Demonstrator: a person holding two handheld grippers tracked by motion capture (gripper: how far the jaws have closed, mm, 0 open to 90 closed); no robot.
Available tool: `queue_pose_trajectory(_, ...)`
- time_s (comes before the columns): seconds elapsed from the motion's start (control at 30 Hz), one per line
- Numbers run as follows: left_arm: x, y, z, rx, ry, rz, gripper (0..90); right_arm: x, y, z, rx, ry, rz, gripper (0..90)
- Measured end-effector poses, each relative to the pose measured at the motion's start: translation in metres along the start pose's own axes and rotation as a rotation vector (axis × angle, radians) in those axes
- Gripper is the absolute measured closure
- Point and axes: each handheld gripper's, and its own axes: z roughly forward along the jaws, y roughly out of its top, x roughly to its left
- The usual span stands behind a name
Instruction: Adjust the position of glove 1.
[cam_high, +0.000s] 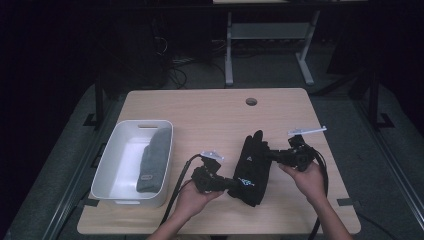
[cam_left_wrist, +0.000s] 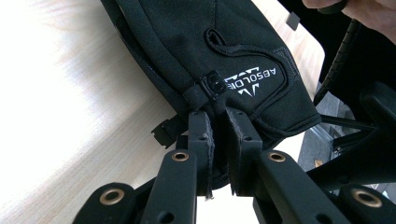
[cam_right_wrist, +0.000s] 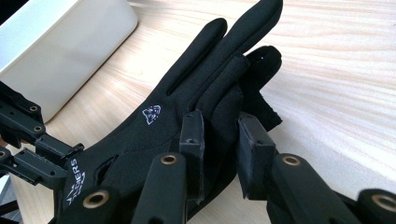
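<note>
Two tools clamped on one black glove | left tool: cuff gripped | right tool: finger side pinched | glove held stretched just above table for carrying toward white bin

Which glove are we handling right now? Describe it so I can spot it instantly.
On the wooden table, right of the white bin, a black glove is held between the left gripper at its cuff and the right gripper at its fingers. Unlike the grey item in the bin, it is black with white logo print.
</note>
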Motion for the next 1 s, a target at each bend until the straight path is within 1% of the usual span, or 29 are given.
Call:
queue_pose_trajectory(0.1,0.001,0.001,-0.006,-0.008,-0.001,0.002,81.2,0.002,0.005,0.000,-0.012,0.014,0.005,73.9)
queue_pose_trajectory(0.23,0.002,0.003,-0.013,-0.018,0.006,-0.001,81.2,0.006,0.013,0.001,-0.017,0.025,0.000,74.0)
queue_pose_trajectory(0.27,0.002,0.004,-0.016,-0.018,0.006,0.005,81.2,0.008,0.018,0.001,-0.014,0.028,-0.006,74.0)
queue_pose_trajectory(0.3,0.002,0.005,-0.018,-0.021,0.010,0.003,81.2,0.008,0.018,0.001,-0.014,0.028,-0.006,74.0)
queue_pose_trajectory(0.4,0.002,0.007,-0.025,-0.033,0.012,0.006,81.2,0.013,0.025,0.000,-0.025,0.036,-0.012,74.0)
queue_pose_trajectory(0.47,0.001,0.009,-0.030,-0.040,0.016,0.012,81.2,0.018,0.032,-0.002,-0.028,0.039,-0.022,74.0)
queue_pose_trajectory(0.5,0.001,0.009,-0.033,-0.047,0.017,0.015,81.2,0.018,0.032,-0.002,-0.028,0.039,-0.022,74.0)
queue_pose_trajectory(0.67,-0.002,0.013,-0.045,-0.059,0.028,0.031,81.2,0.025,0.045,-0.002,-0.039,0.053,-0.028,74.1)
queue_pose_trajectory(0.73,-0.002,0.013,-0.049,-0.070,0.027,0.026,81.2,0.028,0.050,-0.002,-0.047,0.066,-0.026,74.0)
queue_pose_trajectory(0.8,0.000,0.013,-0.053,-0.073,0.029,0.026,81.2,0.029,0.051,-0.001,-0.044,0.068,-0.026,74.1)
queue_pose_trajectory(0.83,0.000,0.013,-0.055,-0.077,0.030,0.020,81.2,0.031,0.053,0.000,-0.044,0.070,-0.027,74.0)
queue_pose_trajectory(0.87,0.001,0.013,-0.057,-0.074,0.033,0.027,81.2,0.032,0.054,0.001,-0.044,0.071,-0.033,74.1)
queue_pose_trajectory(0.9,0.002,0.013,-0.059,-0.076,0.035,0.021,81.3,0.033,0.056,0.002,-0.043,0.073,-0.030,74.0)
queue_pose_trajectory(1.0,0.004,0.013,-0.065,-0.087,0.039,0.022,81.2,0.037,0.061,0.005,-0.046,0.081,-0.037,74.0)
